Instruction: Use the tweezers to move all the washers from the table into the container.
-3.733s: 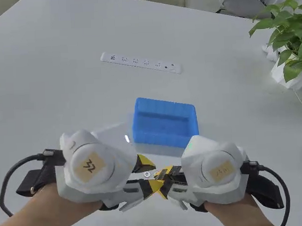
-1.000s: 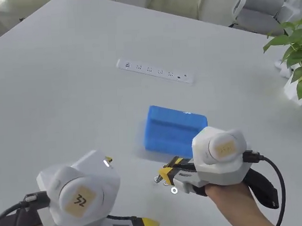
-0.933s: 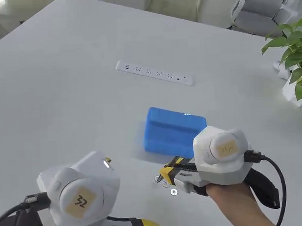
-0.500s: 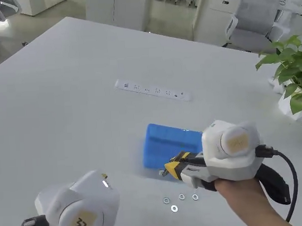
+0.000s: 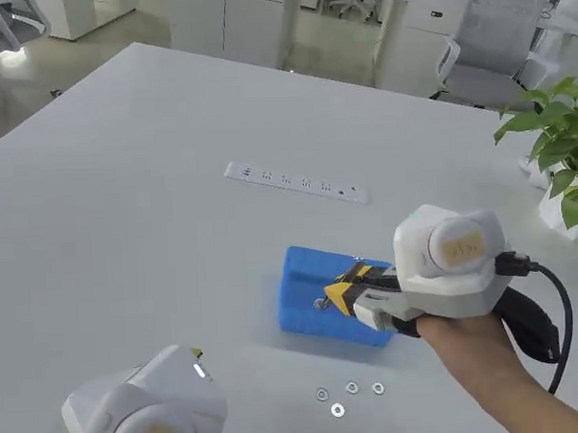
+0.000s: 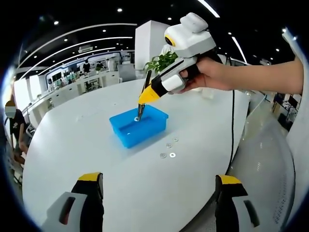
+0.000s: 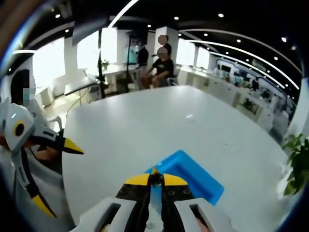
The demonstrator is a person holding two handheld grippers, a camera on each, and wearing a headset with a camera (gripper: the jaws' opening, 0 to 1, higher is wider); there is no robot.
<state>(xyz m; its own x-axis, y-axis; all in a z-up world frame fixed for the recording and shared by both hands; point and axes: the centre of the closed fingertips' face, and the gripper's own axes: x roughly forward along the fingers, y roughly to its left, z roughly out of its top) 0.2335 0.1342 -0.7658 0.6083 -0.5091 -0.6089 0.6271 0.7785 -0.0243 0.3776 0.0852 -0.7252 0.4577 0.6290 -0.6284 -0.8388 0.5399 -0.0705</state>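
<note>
My right gripper (image 5: 340, 294) is shut on dark tweezers (image 6: 143, 100) that point down into the blue container (image 5: 303, 307). A small washer (image 6: 137, 117) sits at the tweezers' tip, just above the container's inside (image 6: 139, 126). Several washers (image 5: 350, 389) lie on the table in front of the container, also seen as washers (image 6: 169, 150) in the left gripper view. My left gripper (image 6: 158, 180) is open and holds nothing, low at the near left (image 5: 154, 409), well back from the container. The right gripper's jaws (image 7: 155, 180) close over the tweezers above the container (image 7: 193, 179).
A white power strip (image 5: 297, 183) lies beyond the container. A potted plant (image 5: 559, 138) stands at the right edge of the table. Office chairs (image 5: 483, 45) are behind the far edge. People stand far off in the room.
The right gripper has risen from the table by the washers and moved over the container, with a washer in the tweezers. The left gripper has drawn back to the near left. The head camera tilted up.
</note>
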